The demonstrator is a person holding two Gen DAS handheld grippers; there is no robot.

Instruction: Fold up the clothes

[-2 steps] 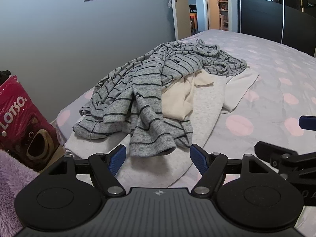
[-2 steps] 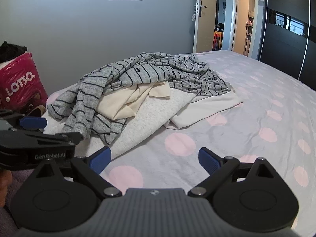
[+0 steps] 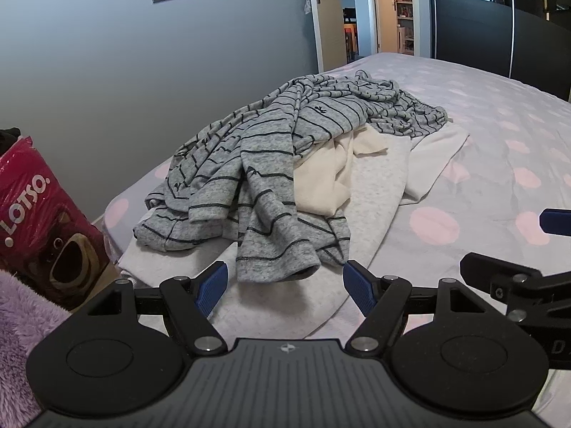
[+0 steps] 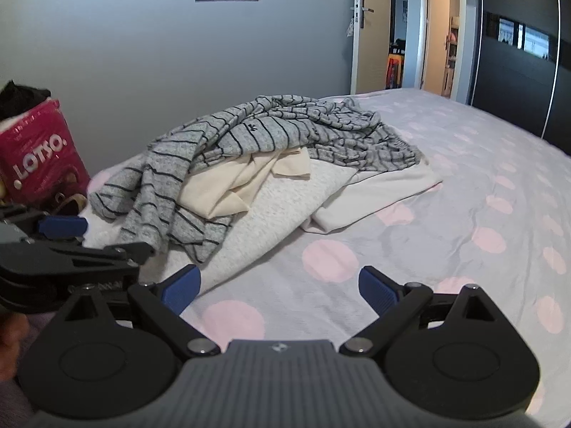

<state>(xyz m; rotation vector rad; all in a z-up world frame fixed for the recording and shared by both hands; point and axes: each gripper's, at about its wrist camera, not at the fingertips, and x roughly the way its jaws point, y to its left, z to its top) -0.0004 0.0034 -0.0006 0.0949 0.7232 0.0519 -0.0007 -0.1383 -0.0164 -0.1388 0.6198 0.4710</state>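
Observation:
A crumpled grey sweater with dark stripes (image 3: 271, 164) (image 4: 228, 149) lies on top of a pile at the bed's near left corner. Under it show a cream garment (image 3: 332, 178) (image 4: 221, 189), a light grey speckled one (image 3: 371, 199) (image 4: 282, 207) and a white one (image 3: 435, 160) (image 4: 374, 196). My left gripper (image 3: 285, 285) is open just short of the sweater's hanging cuff, nothing between its blue pads. My right gripper (image 4: 278, 287) is open over bare bedsheet, right of the pile. Each gripper shows at the edge of the other's view.
The bed (image 3: 499, 125) (image 4: 464, 185) has a lilac sheet with pink dots and stretches away to the right. A red LOTSO bag (image 3: 39, 221) (image 4: 39, 160) stands on the floor at the left. Purple fluffy fabric (image 3: 18, 321) lies at near left. An open door (image 4: 367, 35) is behind.

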